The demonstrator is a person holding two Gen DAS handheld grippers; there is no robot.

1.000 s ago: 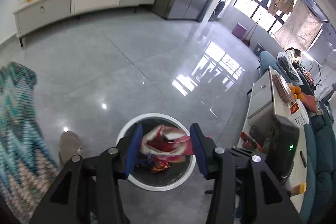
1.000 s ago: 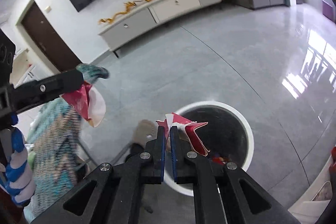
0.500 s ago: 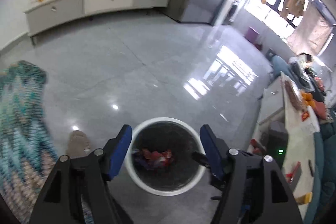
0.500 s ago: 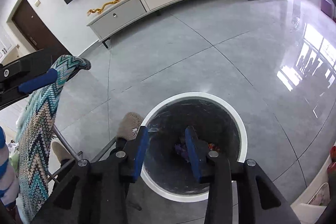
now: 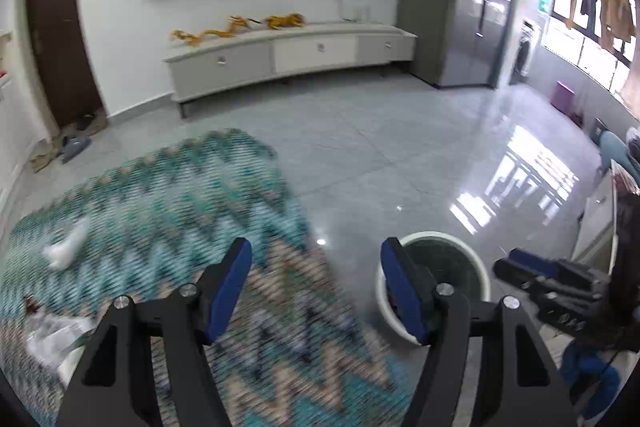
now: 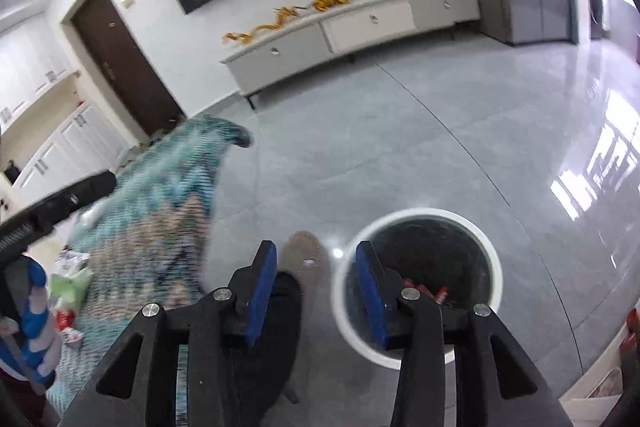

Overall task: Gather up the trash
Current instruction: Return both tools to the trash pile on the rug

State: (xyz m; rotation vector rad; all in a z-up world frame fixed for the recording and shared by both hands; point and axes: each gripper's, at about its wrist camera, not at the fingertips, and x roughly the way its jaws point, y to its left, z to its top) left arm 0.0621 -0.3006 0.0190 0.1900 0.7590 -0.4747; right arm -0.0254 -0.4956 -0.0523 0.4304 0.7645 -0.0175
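The white-rimmed round bin (image 6: 416, 213) stands on the grey floor with red wrappers (image 6: 424, 291) lying in it. My right gripper (image 6: 316, 259) hangs just left of the bin's rim, its jaws opening with nothing between them. My left gripper (image 5: 316, 267) stands open and empty over a teal zigzag cloth (image 5: 160, 195), with the bin (image 5: 432, 235) at its right. On the cloth lie a white crumpled scrap (image 5: 66, 247) and a clear wrapper (image 5: 52, 339). In the right wrist view a green wrapper (image 6: 72, 283) and a red scrap (image 6: 64, 317) also lie there.
A slippered foot (image 6: 300, 255) rests on the floor beside the bin. A long low TV cabinet (image 5: 288, 51) runs along the far wall under a dark screen. A striped blue and white sleeve (image 6: 36, 307) shows at the left edge. A table edge (image 5: 596, 227) stands at the right.
Both grippers let their red wrappers drop into the bin and opened. The left gripper swung left from above the bin to above the zigzag cloth. The right gripper rose a little.
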